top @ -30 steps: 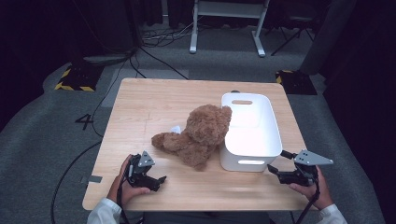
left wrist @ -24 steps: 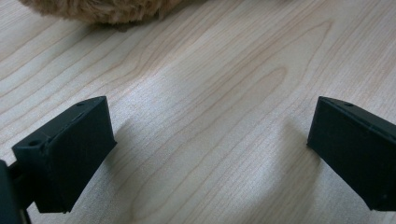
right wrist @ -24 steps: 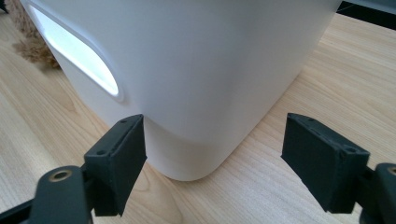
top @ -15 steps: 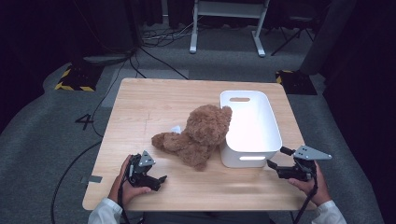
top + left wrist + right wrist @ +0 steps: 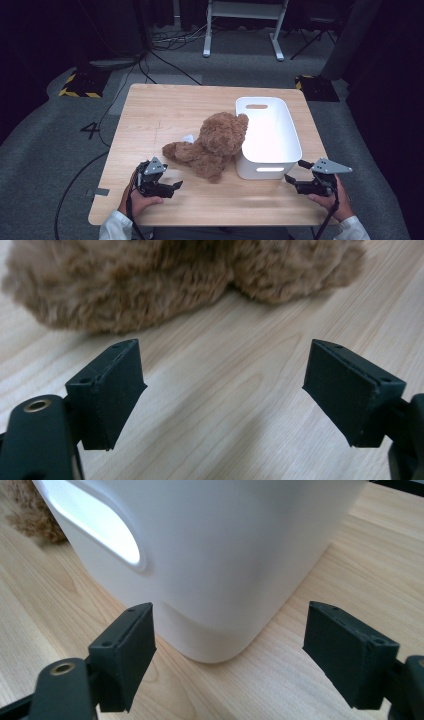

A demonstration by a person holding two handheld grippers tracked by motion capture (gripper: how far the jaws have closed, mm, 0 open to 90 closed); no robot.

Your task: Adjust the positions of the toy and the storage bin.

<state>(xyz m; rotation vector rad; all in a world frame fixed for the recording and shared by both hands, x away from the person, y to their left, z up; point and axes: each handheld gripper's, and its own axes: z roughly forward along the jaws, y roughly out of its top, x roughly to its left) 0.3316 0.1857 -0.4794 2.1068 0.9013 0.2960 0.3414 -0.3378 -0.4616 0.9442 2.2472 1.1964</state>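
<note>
A brown teddy bear (image 5: 215, 145) lies in the middle of the wooden table (image 5: 165, 110), leaning against a white bin (image 5: 265, 170) to its right. Near the front edge, left of the bear, my left gripper (image 5: 174, 187) points toward it. Its jaws have just been closing but still stand apart with nothing between them. In the left gripper view the bear's fur (image 5: 150, 280) is just beyond that gripper (image 5: 225, 390). My right gripper (image 5: 296, 171) is open at the bin's near right corner. In the right gripper view the bin's wall (image 5: 225, 555) faces the open gripper (image 5: 227, 650), untouched.
A small white tag (image 5: 188, 138) pokes out beside the bear. The bin has a handle slot (image 5: 100, 525) in its front wall. Beyond the table are floor cables (image 5: 165, 40), a white stand (image 5: 240, 30) and yellow-black striped bases (image 5: 80, 85).
</note>
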